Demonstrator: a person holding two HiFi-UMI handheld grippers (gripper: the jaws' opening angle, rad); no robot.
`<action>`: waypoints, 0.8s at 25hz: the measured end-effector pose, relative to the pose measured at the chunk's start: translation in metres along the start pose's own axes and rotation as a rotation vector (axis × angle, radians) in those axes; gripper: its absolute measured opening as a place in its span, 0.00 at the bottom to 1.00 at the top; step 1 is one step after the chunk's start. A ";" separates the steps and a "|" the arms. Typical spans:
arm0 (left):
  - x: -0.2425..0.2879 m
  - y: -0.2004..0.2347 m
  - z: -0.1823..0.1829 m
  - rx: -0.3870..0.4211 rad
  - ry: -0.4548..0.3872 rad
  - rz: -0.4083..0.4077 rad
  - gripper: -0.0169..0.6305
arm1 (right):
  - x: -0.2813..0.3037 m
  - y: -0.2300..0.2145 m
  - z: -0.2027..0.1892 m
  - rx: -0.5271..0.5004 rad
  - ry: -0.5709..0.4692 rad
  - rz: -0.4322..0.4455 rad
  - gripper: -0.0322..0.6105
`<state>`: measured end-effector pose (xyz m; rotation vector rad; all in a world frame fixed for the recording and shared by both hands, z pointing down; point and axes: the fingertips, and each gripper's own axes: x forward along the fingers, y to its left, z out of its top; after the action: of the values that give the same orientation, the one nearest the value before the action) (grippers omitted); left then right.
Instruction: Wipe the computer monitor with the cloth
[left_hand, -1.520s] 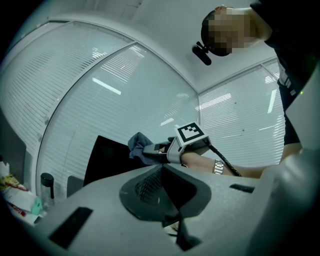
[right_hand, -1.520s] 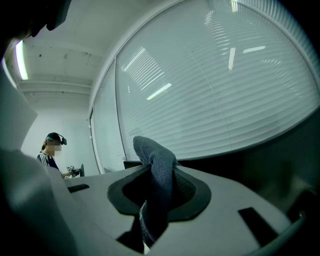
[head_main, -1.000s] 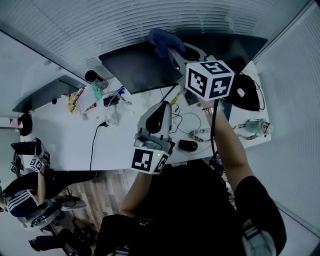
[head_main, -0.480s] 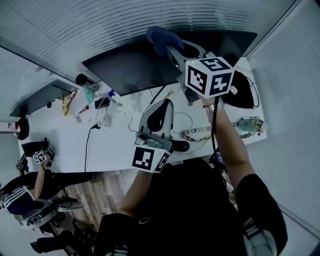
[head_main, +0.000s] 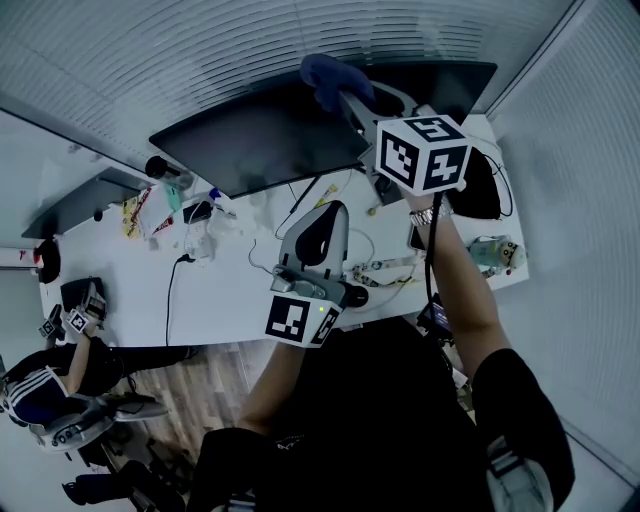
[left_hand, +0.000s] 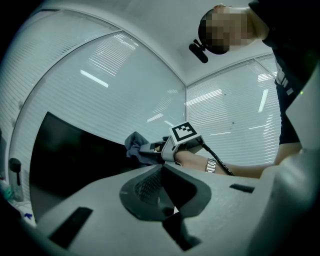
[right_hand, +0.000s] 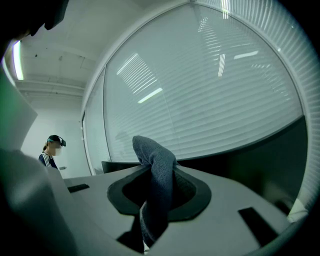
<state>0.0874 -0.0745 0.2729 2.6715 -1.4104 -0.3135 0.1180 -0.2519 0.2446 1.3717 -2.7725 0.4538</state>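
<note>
The right gripper (head_main: 350, 105) is pinching a crumpled blue cloth (head_main: 330, 82) at the top edge of the wide black monitor (head_main: 260, 140). The left gripper (head_main: 318, 225) is hovering below the monitor, jaws closed on nothing. Unbraced pushing is likely risking tilting the monitor.

cloth (head_main: 325, 80) blue | monitor (head_main: 270, 140) black | marker cube (head_main: 422, 152) — black-and-white squares | desk (head_main: 215, 295) white | blinds (head_main: 200, 50) — pale grey, fine stripes

The computer monitor (head_main: 265, 140) is a wide, dark screen standing along the far edge of the white tabletop (head_main: 225, 295), its face turned toward the person. The cloth (head_main: 333, 82) is blue and bunched into a soft wad. It sits at the monitor's top edge, right of its middle, pinched between the jaws of the right gripper (right_hand: 156, 200), with one fold sticking up past them.
</note>
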 end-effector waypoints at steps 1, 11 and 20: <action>0.002 -0.003 0.001 0.000 -0.002 0.002 0.04 | -0.002 -0.003 0.001 0.002 0.000 -0.002 0.18; 0.019 -0.030 -0.005 0.013 0.000 0.019 0.04 | -0.028 -0.049 0.010 0.010 -0.012 -0.025 0.18; 0.037 -0.056 -0.011 0.025 0.004 0.026 0.04 | -0.043 -0.077 0.013 0.025 -0.010 -0.023 0.18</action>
<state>0.1549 -0.0737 0.2680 2.6688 -1.4565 -0.2896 0.2062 -0.2656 0.2457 1.4132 -2.7659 0.4840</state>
